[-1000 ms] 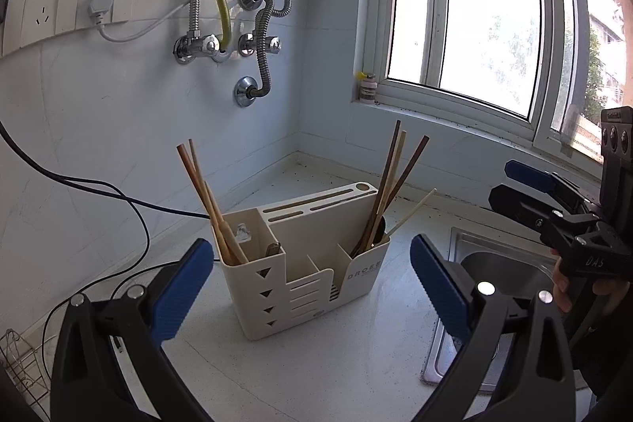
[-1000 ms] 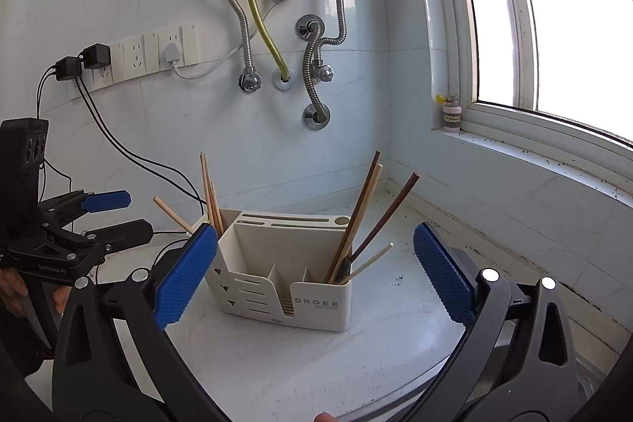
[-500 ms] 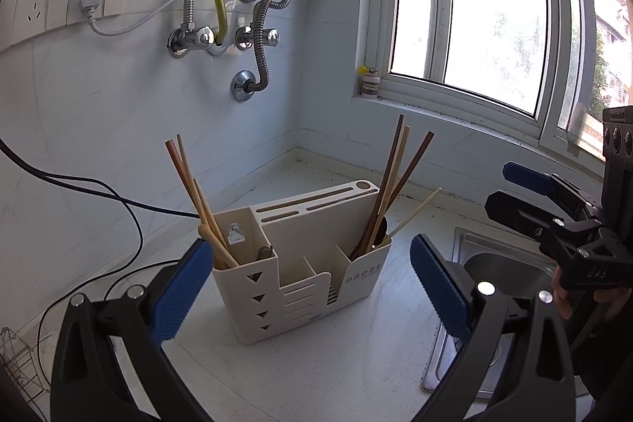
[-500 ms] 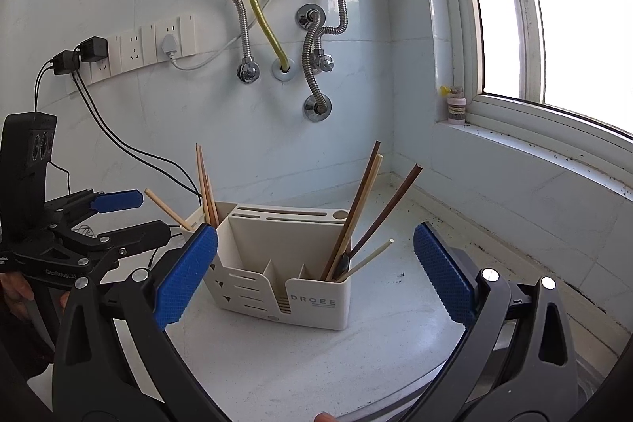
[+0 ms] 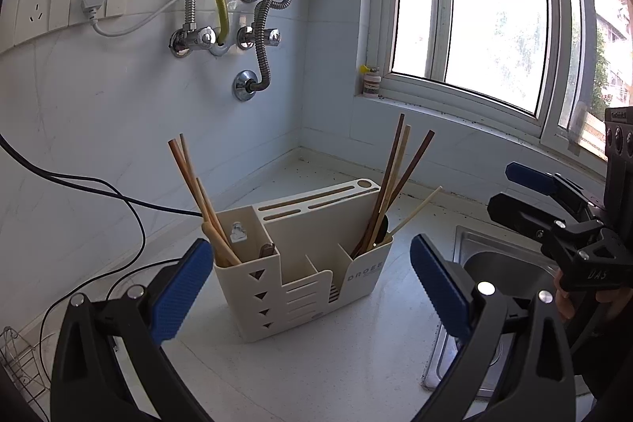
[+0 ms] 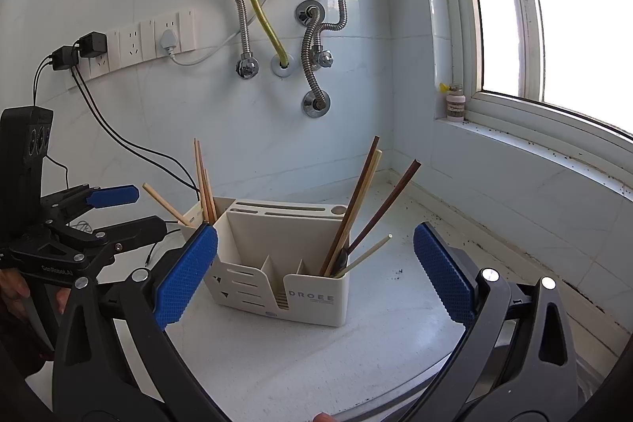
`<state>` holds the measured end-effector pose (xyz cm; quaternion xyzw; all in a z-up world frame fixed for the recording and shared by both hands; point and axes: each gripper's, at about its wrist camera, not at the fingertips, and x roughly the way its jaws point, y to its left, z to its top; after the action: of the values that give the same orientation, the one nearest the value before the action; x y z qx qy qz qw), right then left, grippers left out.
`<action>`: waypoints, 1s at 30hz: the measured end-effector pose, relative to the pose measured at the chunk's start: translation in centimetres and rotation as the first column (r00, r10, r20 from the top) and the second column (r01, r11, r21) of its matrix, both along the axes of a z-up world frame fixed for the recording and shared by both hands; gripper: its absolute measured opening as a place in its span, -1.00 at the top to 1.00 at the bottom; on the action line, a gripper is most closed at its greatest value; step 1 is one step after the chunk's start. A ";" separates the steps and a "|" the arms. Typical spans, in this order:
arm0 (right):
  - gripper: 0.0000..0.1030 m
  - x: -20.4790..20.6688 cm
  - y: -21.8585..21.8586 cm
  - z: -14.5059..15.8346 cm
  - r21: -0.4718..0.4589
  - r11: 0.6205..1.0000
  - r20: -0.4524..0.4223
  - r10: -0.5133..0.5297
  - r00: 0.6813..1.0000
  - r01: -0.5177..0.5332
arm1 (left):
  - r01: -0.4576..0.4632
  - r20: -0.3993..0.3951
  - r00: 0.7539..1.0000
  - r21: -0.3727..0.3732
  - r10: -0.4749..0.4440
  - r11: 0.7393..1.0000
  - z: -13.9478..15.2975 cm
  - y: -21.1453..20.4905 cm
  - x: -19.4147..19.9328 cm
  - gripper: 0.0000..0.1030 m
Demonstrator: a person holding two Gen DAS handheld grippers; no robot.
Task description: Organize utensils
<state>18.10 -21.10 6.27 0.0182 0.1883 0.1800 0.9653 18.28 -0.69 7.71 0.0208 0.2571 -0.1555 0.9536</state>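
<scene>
- Left tongs (image 5: 306, 279): wide apart, holding nothing, above bare white surface (image 5: 316, 374).
- Right tongs (image 6: 314, 275): wide apart, holding nothing.
- Sink (image 5: 510, 271): cut off behind the tongs, at the surface's right edge.
- Cream utensil holder (image 5: 304, 263): standing mid-surface, free on all sides.
- Chopsticks (image 5: 395, 184): right end compartment; more (image 5: 190, 180) in the left; lower ends hidden.
</scene>
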 end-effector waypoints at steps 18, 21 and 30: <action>-0.84 -0.3 -0.1 0.1 -0.001 1.000 0.002 0.005 1.000 -0.005 | 0.000 0.002 1.000 0.004 0.000 1.000 0.1 0.0 -0.1 -0.90; -0.84 -0.3 -0.1 0.1 -0.002 1.000 0.001 0.004 1.000 -0.004 | 0.000 0.003 1.000 0.007 0.000 1.000 0.1 0.0 -0.1 -0.90; -0.84 -0.5 -0.3 0.1 -0.003 1.000 0.000 0.003 1.000 -0.003 | 0.007 0.005 1.000 0.012 -0.007 1.000 0.1 0.0 -0.2 -0.90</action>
<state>17.56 -21.36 6.33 0.0164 0.1888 0.1812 0.9650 18.13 -0.68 7.83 0.0278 0.2557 -0.1573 0.9535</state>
